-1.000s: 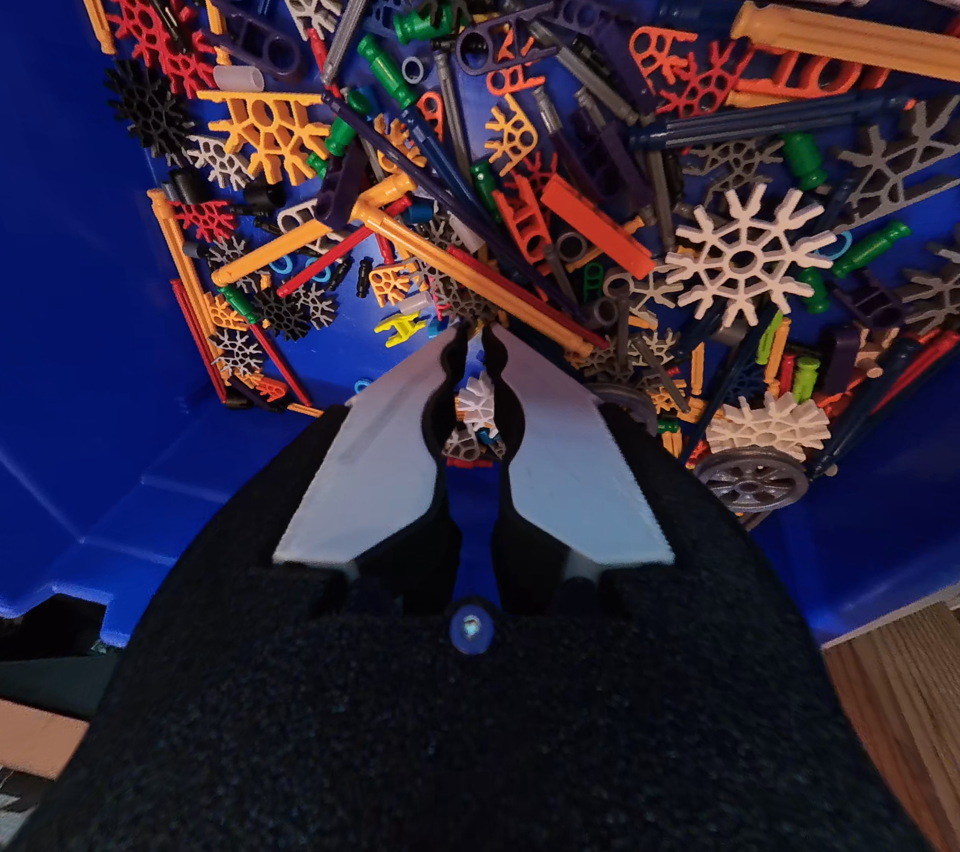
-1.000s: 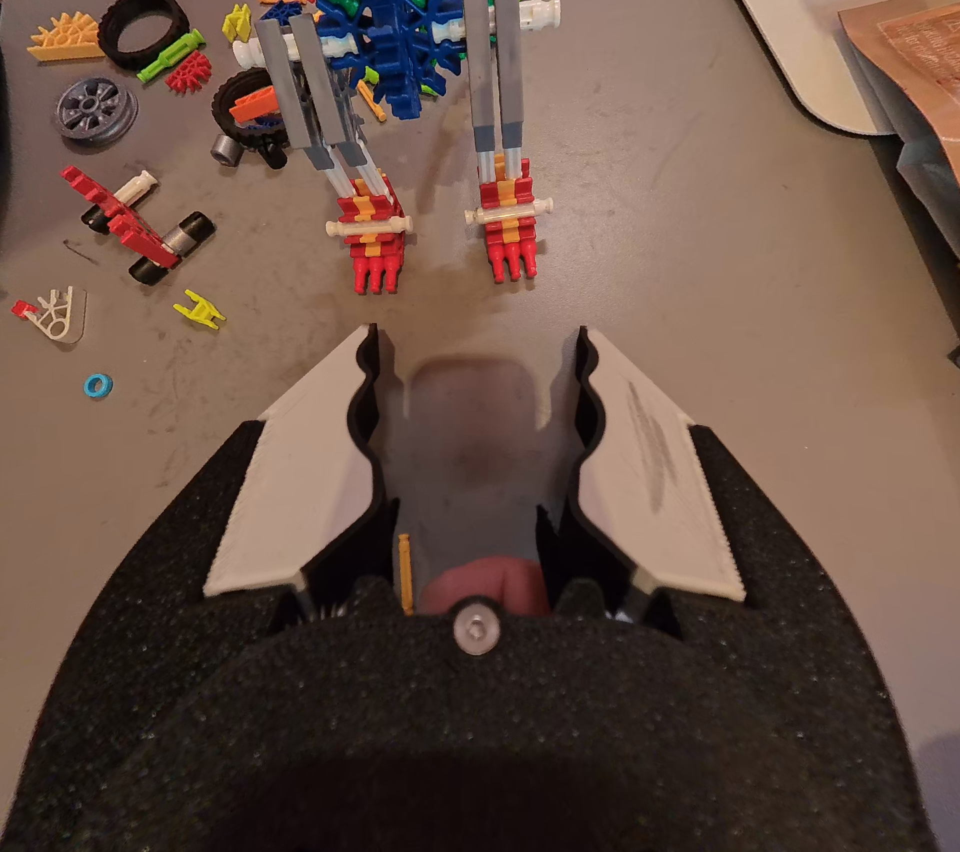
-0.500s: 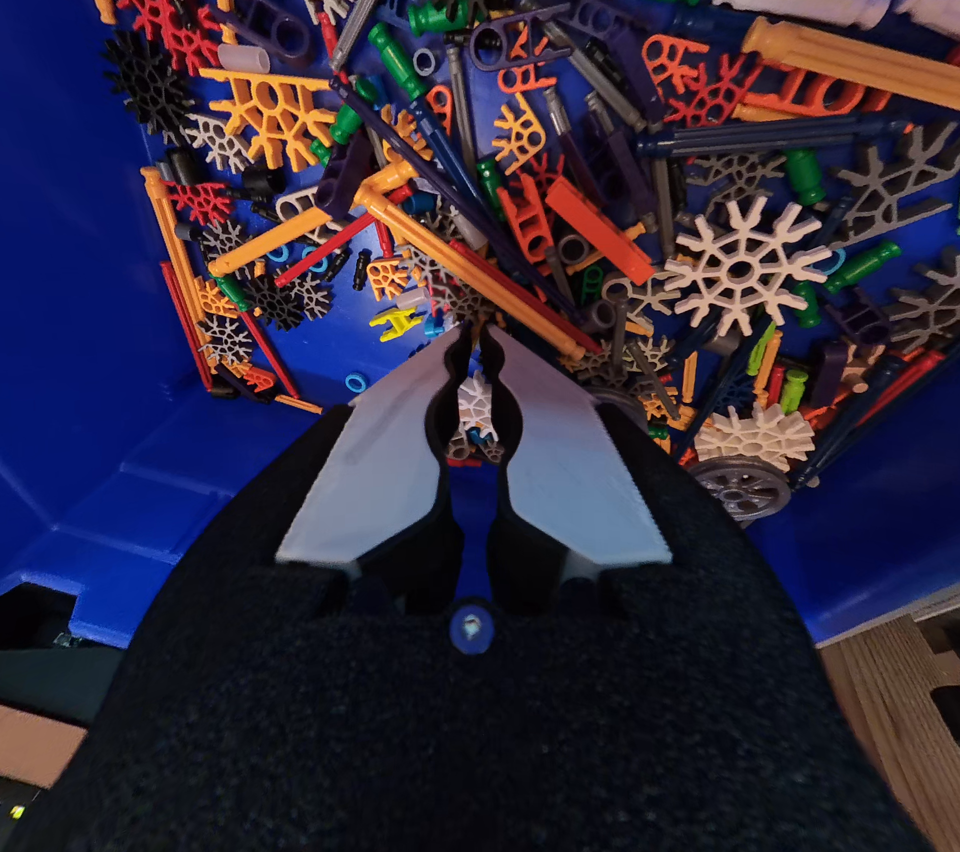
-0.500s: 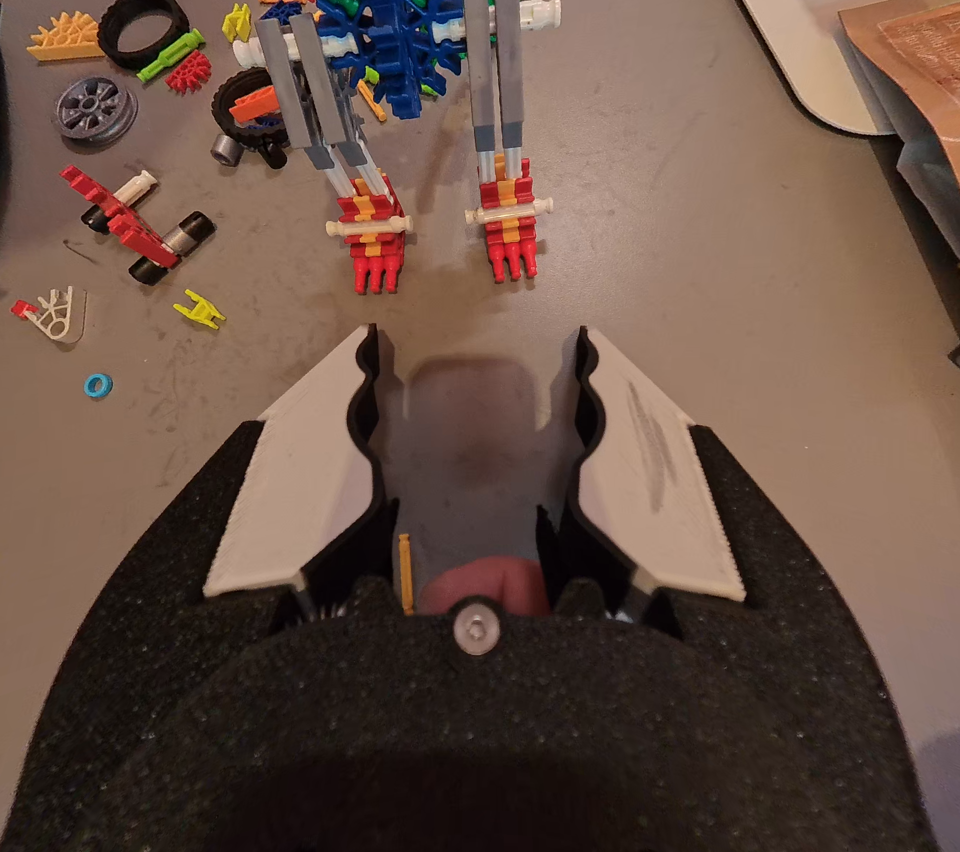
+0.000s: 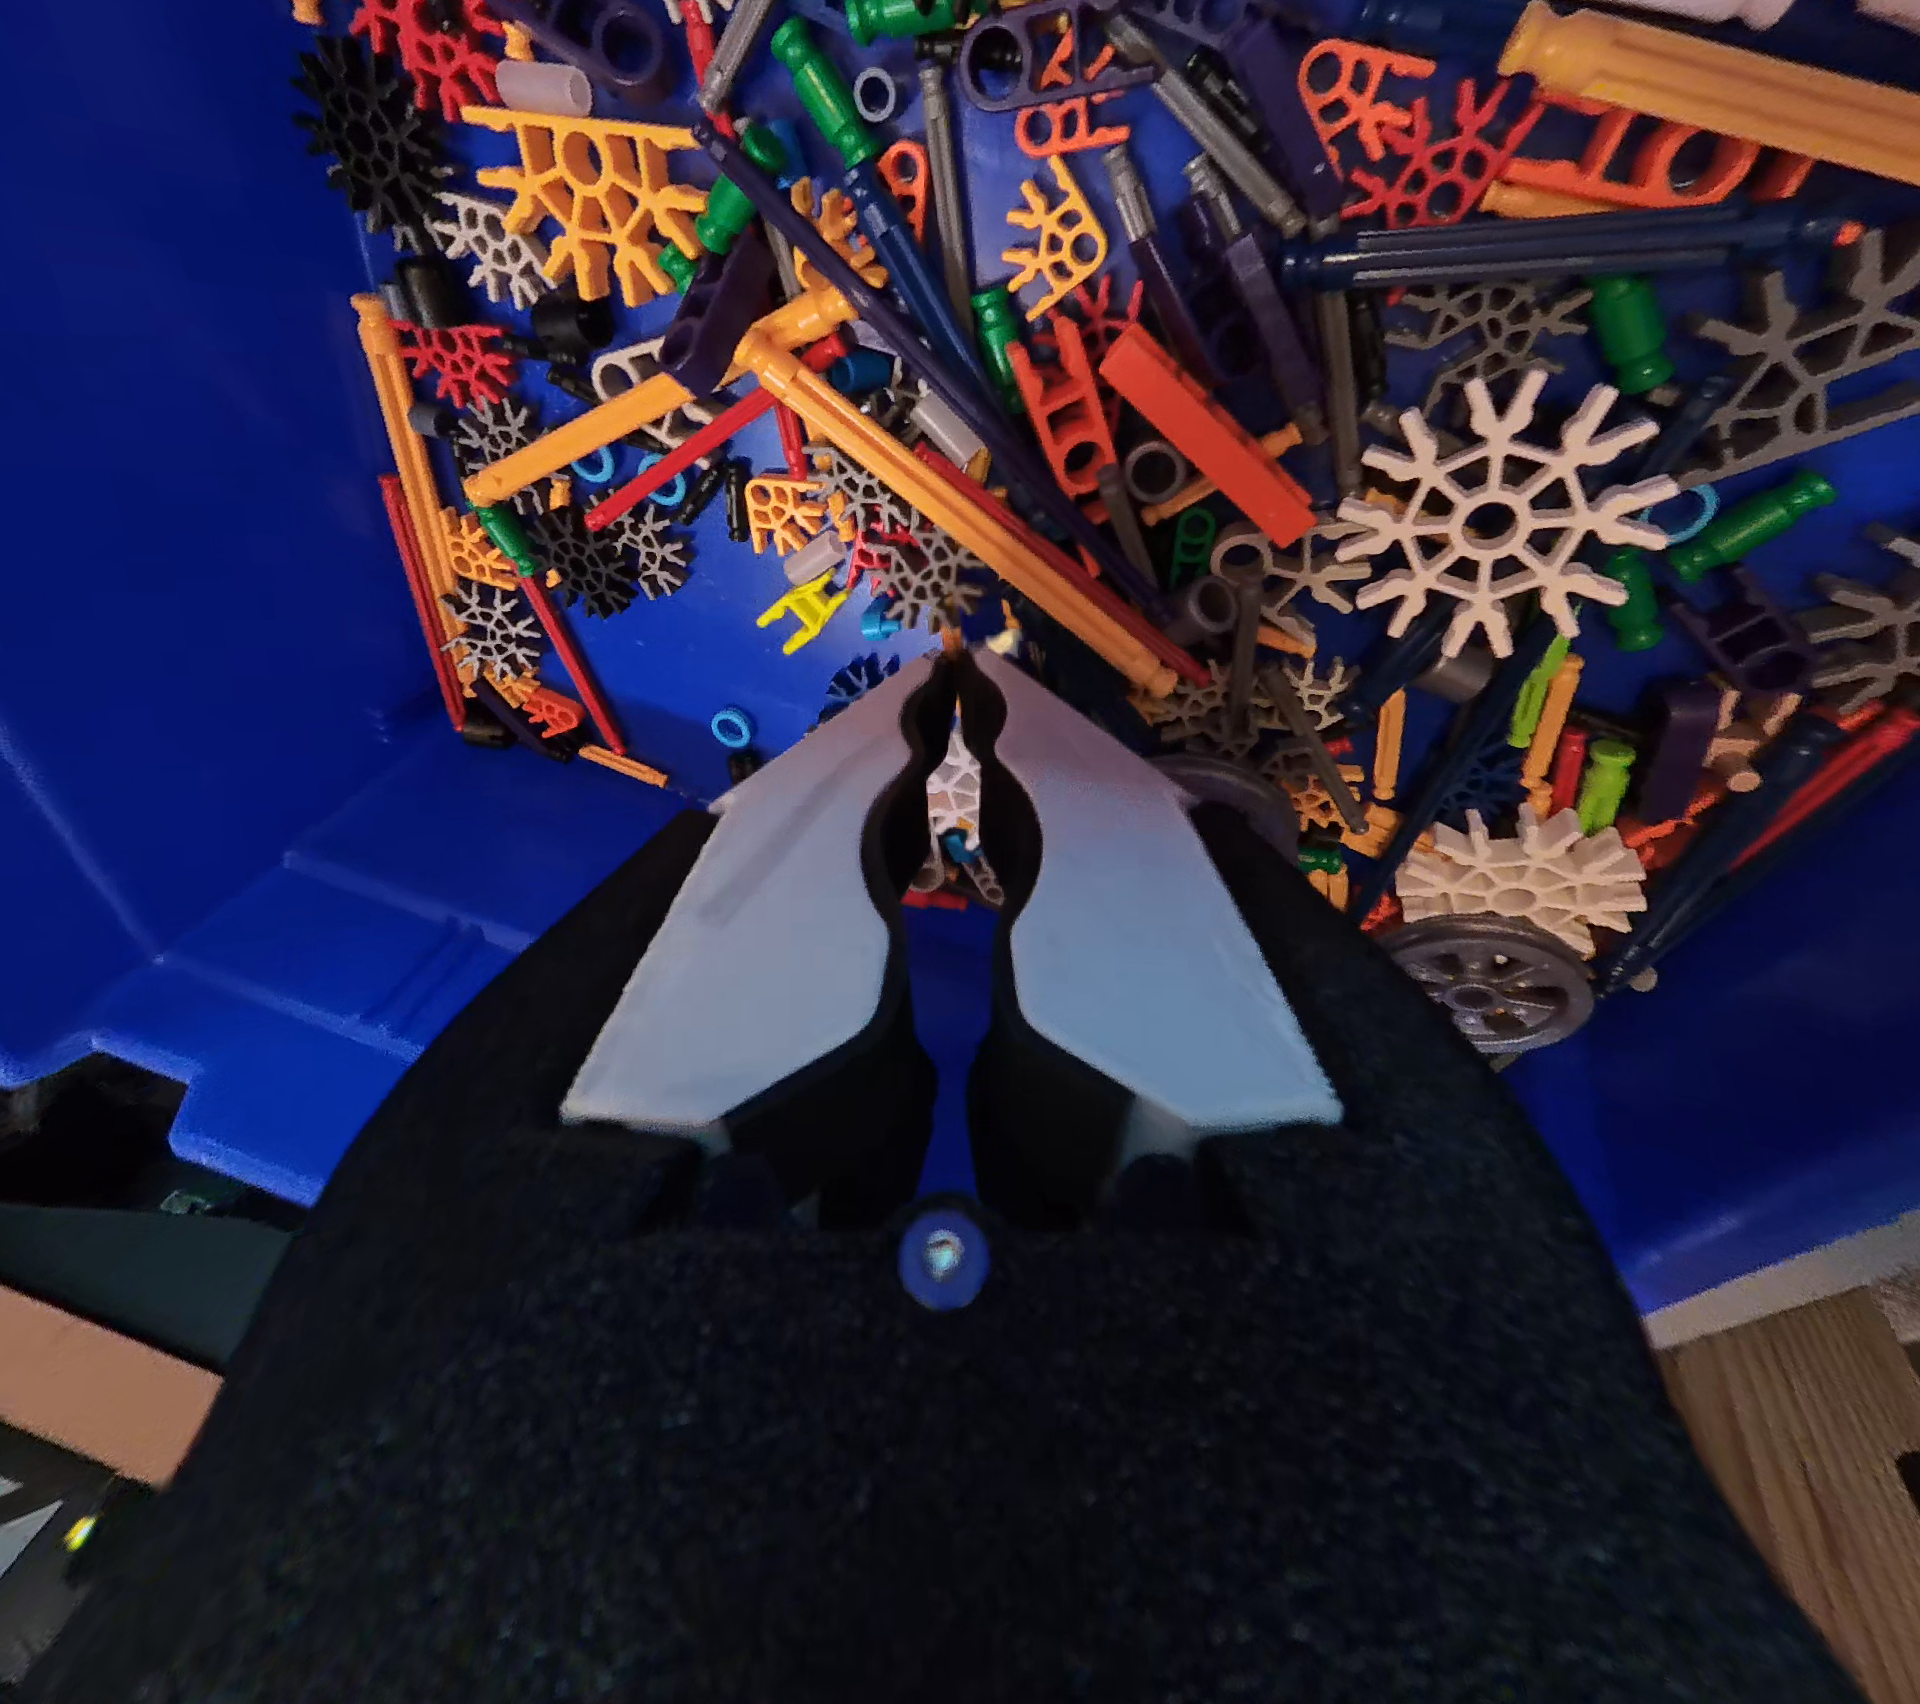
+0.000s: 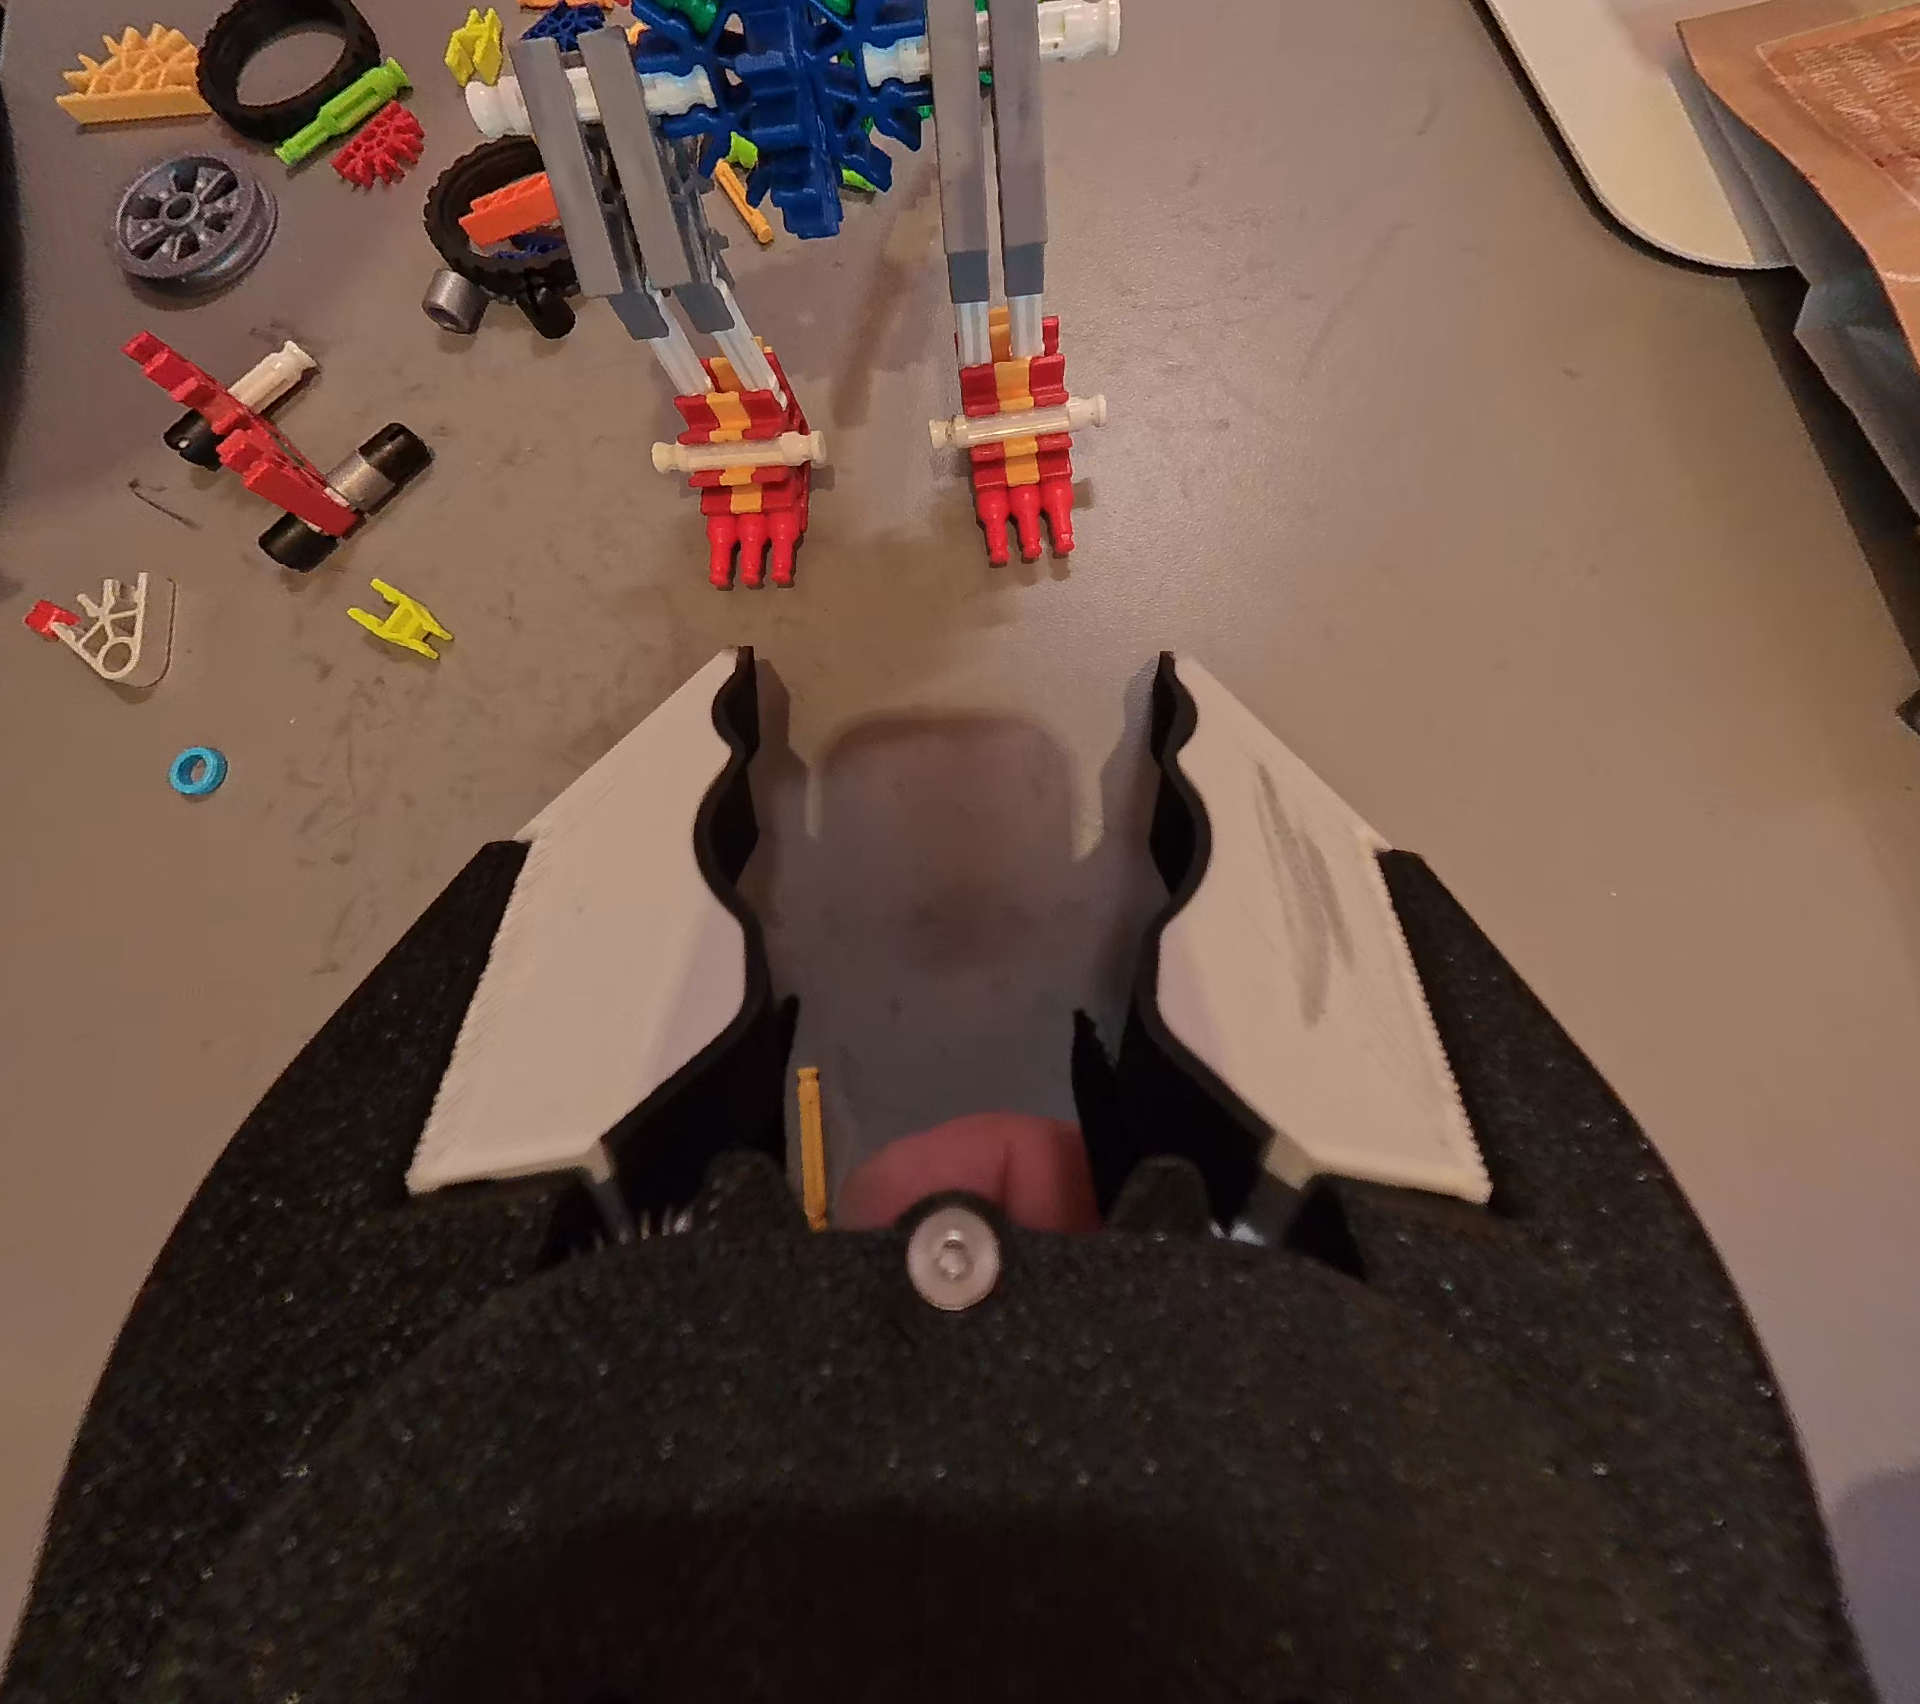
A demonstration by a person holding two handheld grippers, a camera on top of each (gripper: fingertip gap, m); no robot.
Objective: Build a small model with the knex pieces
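My left gripper (image 5: 956,667) reaches into a blue bin (image 5: 208,511) filled with mixed construction-toy rods and connectors. Its fingertips meet just below a long orange rod (image 5: 956,511). A tiny orange speck shows at the tips, and I cannot tell whether a piece is pinched. A small white connector (image 5: 951,787) lies behind the jaw gap. My right gripper (image 6: 956,678) is open and empty, low over a grey table (image 6: 1299,511). It sits just short of the two red feet (image 6: 743,470) of a standing toy model (image 6: 779,54).
In the bin, a big white snowflake connector (image 5: 1496,522), a yellow clip (image 5: 800,610) and a grey wheel (image 5: 1496,989) lie nearby. On the table's left are a black tyre (image 6: 286,59), a wheel hub (image 6: 195,220), a red assembly (image 6: 281,459) and a blue ring (image 6: 197,769). A grey tray (image 6: 1558,96) and a brown packet (image 6: 1829,127) are at right. The two red feet (image 6: 743,470) lies some 4 centimeters from my right tips, 40 centimeters from my left tips.
The left gripper's fingertips have closed from a narrow gap until they meet, and it has shifted slightly within the bin. The right gripper has not moved.
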